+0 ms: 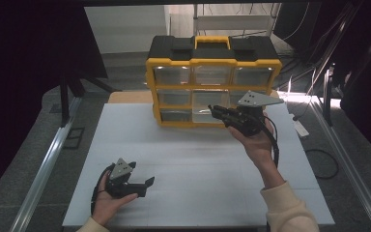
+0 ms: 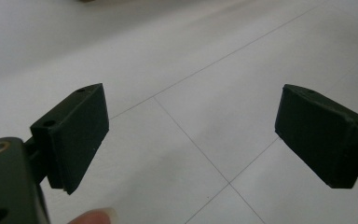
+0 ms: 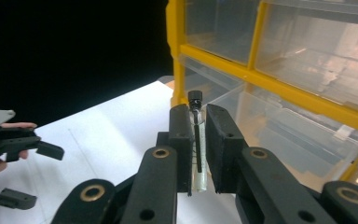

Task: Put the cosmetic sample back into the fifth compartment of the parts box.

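At the far edge of the white desk (image 1: 188, 159), the right gripper (image 3: 199, 140) pinches a slim clear glass vial with a black cap (image 3: 196, 140) beside the yellow-framed plastic drawer cabinet (image 1: 212, 87). The left gripper (image 1: 142, 186), jaws spread wide, hovers near the desk's near-left corner.

A lab-like recording bay — black curtains around the white desk (image 1: 125, 140), cables on the floor beside it.
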`<control>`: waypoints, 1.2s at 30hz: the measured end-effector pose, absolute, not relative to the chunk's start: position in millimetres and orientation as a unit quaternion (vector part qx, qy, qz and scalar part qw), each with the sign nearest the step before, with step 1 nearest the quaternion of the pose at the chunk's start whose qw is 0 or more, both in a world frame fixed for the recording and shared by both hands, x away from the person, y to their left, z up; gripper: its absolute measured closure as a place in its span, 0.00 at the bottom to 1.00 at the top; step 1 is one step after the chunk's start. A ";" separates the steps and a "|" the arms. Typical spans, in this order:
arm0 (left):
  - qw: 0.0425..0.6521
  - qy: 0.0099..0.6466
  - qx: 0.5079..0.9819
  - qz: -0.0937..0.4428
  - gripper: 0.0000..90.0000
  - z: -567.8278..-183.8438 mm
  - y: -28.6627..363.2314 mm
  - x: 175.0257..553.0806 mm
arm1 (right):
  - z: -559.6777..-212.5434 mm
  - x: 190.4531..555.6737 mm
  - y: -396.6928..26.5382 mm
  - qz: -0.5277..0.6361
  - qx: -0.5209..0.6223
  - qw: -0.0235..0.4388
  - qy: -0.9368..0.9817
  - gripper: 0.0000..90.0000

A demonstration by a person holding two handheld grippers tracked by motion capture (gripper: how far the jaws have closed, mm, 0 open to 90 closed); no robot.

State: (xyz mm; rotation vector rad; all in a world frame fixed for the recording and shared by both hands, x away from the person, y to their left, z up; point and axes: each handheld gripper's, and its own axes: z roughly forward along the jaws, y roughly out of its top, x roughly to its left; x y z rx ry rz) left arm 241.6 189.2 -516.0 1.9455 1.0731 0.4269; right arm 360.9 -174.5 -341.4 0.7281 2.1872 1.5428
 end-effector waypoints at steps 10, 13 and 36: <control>0.423 0.428 0.780 0.171 0.12 -515.8 189.2 241.3 | -342.7 377.1 -174.2 0.534 0.272 0.198 0.776 0.90; 0.423 0.427 0.781 0.171 0.12 -515.9 189.3 241.3 | -340.8 381.1 -175.3 0.535 0.278 0.207 0.771 0.90; 0.423 0.426 0.781 0.171 0.12 -515.6 188.8 240.8 | -343.3 421.1 -167.9 0.506 0.309 0.218 0.775 0.90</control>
